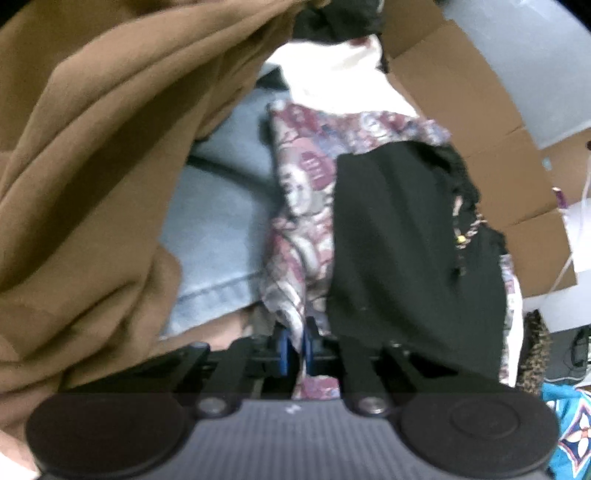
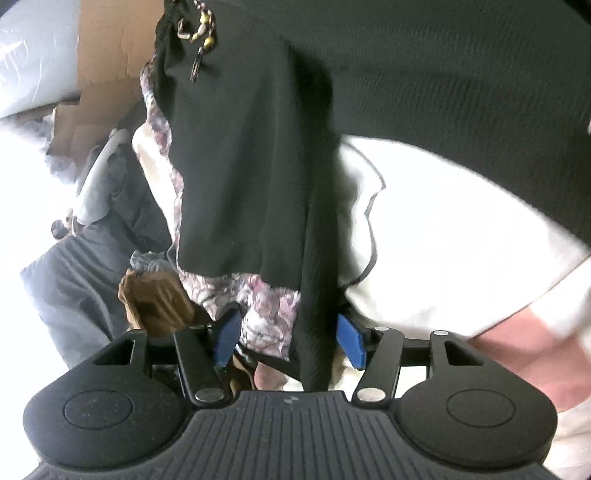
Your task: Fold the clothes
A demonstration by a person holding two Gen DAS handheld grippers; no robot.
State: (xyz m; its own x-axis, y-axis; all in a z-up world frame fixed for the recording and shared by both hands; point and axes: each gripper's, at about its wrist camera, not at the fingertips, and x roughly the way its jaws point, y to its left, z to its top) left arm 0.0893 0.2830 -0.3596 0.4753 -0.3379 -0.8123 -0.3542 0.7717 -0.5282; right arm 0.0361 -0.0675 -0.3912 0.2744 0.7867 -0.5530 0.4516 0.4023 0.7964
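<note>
A patterned maroon-and-white garment (image 1: 306,177) runs down the middle of the pile, with a black garment (image 1: 391,236) lying over its right side. My left gripper (image 1: 294,350) is shut on the patterned garment's near edge, and cloth shows between the blue pads. In the right wrist view the black garment (image 2: 251,166) hangs down in front, with the patterned garment (image 2: 266,310) showing below its hem. My right gripper (image 2: 289,339) stands open. Both fabrics hang in the gap between its blue pads (image 2: 227,334), which are apart from the cloth.
A brown garment (image 1: 92,166) fills the left, and light blue denim (image 1: 218,229) lies beside it. A white garment (image 1: 332,74) and cardboard boxes (image 1: 461,92) are behind. From the right wrist: a beaded cord (image 2: 203,33), white cloth (image 2: 443,240), a dark grey garment (image 2: 74,266) and brown cloth (image 2: 155,299).
</note>
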